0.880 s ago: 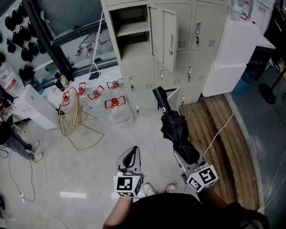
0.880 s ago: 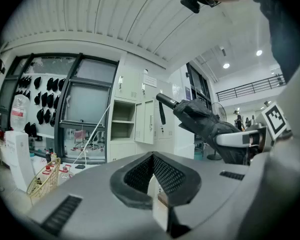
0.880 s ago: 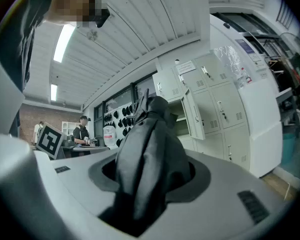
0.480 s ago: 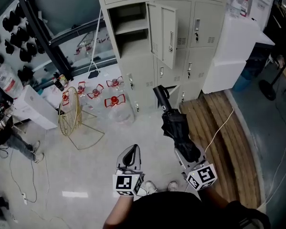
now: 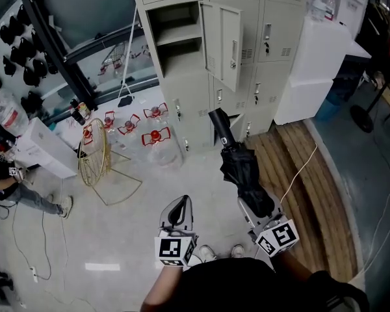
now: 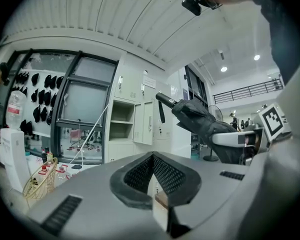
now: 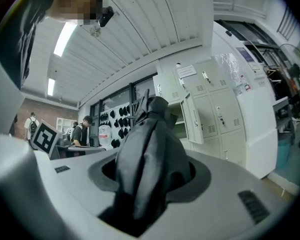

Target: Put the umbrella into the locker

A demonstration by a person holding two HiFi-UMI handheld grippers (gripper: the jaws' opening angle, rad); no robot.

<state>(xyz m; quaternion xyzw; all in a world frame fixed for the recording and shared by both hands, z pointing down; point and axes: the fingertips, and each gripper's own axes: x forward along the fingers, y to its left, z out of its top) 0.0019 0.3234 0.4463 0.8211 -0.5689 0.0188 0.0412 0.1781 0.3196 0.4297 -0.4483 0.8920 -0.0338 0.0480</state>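
Observation:
A black folded umbrella sticks out forward from my right gripper, whose jaws are shut on its cloth body; its handle end points at the grey lockers. In the right gripper view the umbrella fills the gap between the jaws. One locker compartment stands open, its door swung out to the right. My left gripper hangs level to the umbrella's left, shut with nothing in it. From the left gripper view the umbrella shows at the right and the open locker ahead.
A gold wire basket and red-handled clear items lie on the floor left of the lockers. A white cabinet stands to their right, above a wooden platform with a white cable. A person sits at far left.
The umbrella and right gripper have barely shifted. The person at the far left has moved a little to the right.

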